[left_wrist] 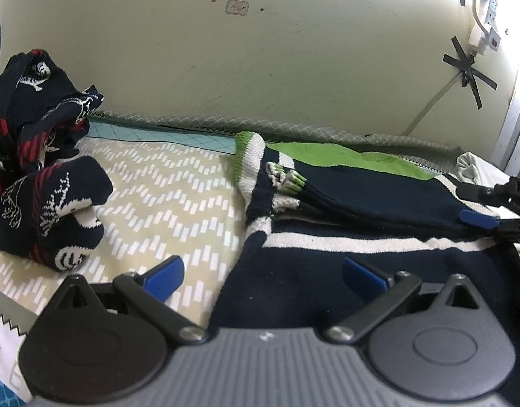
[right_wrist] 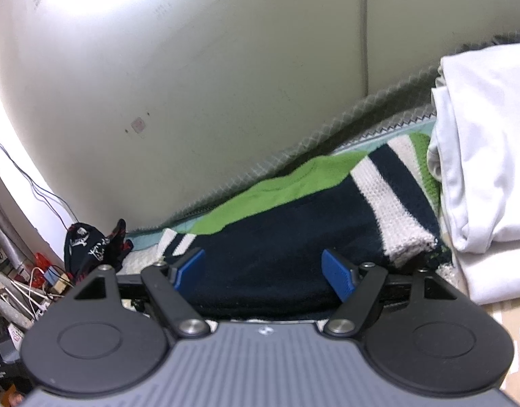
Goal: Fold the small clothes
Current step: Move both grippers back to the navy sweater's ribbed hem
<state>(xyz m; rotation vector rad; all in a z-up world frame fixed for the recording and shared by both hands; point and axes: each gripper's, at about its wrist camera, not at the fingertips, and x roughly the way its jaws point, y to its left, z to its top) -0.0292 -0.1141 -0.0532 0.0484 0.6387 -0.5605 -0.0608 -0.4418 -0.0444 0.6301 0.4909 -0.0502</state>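
Observation:
A small knitted sweater [left_wrist: 361, 190], navy with white stripes and a green top part, lies partly folded on the bed. My left gripper [left_wrist: 263, 276] is open just above its near left edge, the right finger over the navy cloth. My right gripper [right_wrist: 265, 273] is open with navy cloth of the sweater [right_wrist: 277, 210] lying between its fingers. In the left wrist view the right gripper [left_wrist: 487, 218] sits at the sweater's right edge, one blue pad on the folded sleeve.
A crumpled navy, red and white patterned garment [left_wrist: 39, 156] lies at the left on the beige patterned bed cover [left_wrist: 165, 196]. A stack of folded white cloth [right_wrist: 487, 169] stands right of the sweater. The cream wall [left_wrist: 260, 61] runs close behind the bed.

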